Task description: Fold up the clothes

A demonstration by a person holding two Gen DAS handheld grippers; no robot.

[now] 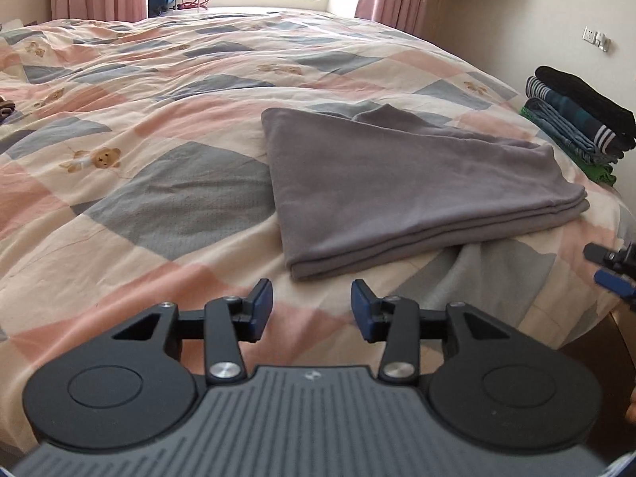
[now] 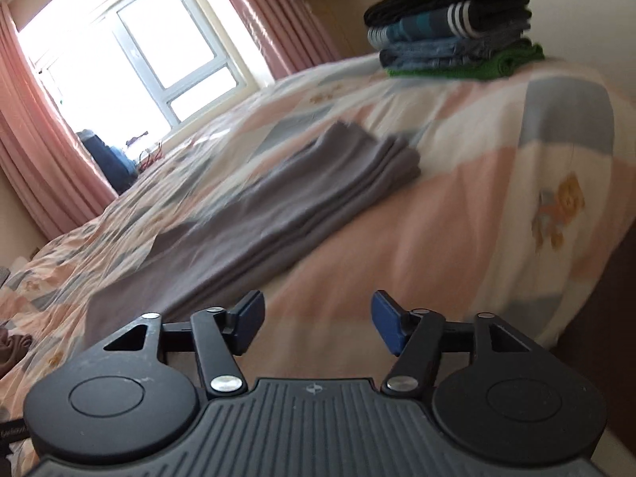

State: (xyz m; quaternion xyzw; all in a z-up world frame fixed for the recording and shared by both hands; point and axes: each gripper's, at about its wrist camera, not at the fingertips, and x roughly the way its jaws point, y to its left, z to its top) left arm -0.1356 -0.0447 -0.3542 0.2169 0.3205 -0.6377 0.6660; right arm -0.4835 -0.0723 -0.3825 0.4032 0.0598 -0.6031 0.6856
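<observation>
Both tools [image 1: 312, 306] [image 2: 317, 324] wide apart, empty

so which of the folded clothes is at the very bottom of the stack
The green garment lies lowest in the stack, directly on the quilt. Blue, striped and black pieces sit above it; the grey folded cloth lies apart.

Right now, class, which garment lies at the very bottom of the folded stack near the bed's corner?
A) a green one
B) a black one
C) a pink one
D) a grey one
A: in the right wrist view the stack of folded clothes rests on a green garment, with blue and striped pieces above it and a black one on top; the grey folded garment lies apart on the bedspread.
</observation>
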